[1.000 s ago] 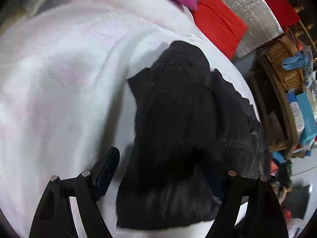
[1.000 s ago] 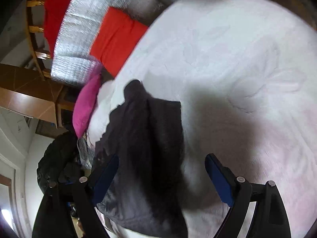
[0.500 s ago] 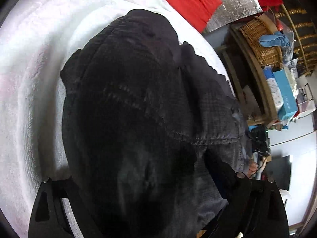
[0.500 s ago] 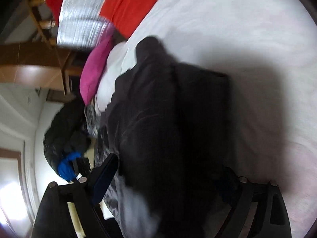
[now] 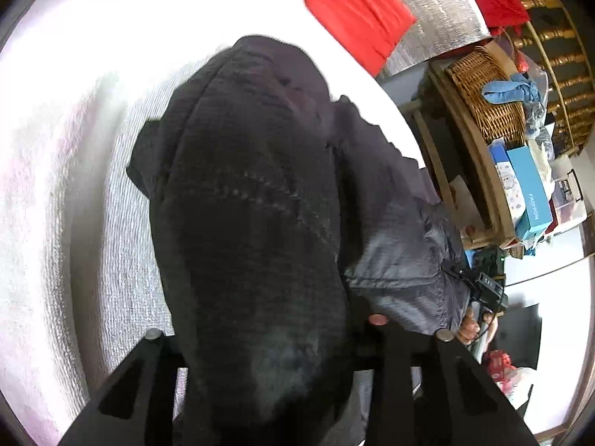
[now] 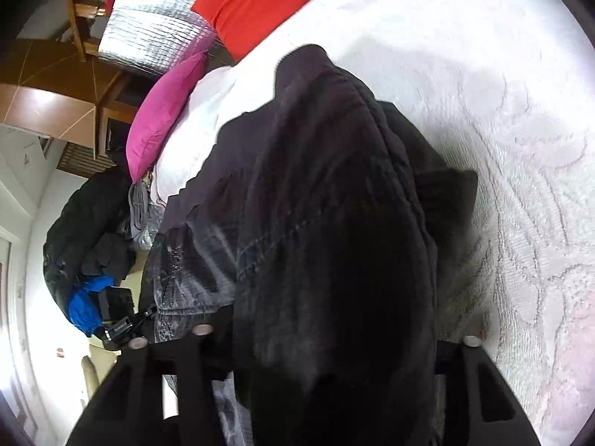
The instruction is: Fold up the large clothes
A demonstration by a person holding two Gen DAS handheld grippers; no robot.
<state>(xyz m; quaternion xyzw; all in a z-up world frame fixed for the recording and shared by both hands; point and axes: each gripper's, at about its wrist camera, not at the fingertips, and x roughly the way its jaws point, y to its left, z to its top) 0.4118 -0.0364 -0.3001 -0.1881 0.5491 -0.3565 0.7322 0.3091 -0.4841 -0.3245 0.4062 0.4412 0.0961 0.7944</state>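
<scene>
A large black garment (image 5: 253,204) lies on a white bed cover (image 5: 74,193) and fills the middle of both views; it also shows in the right wrist view (image 6: 334,223). My left gripper (image 5: 267,319) is low over its near end, and the cloth bunches up between the jaws and hides the fingertips. My right gripper (image 6: 334,319) is over the same garment, with cloth heaped between its jaws and its fingertips hidden too. In both views the jaws look drawn in on the fabric.
Red cushions (image 5: 353,15) and a silver quilted panel (image 5: 435,18) lie at the bed's far end, beside a pink pillow (image 6: 163,111). A wicker basket (image 5: 487,96) and boxes (image 5: 528,189) stand on a shelf beside the bed. A dark clothes pile (image 6: 85,223) lies off the bed's edge.
Both grippers have dropped down onto the black garment and their jaws have closed in. Cloth that lay flat before now bunches between the fingers and fills the views.
</scene>
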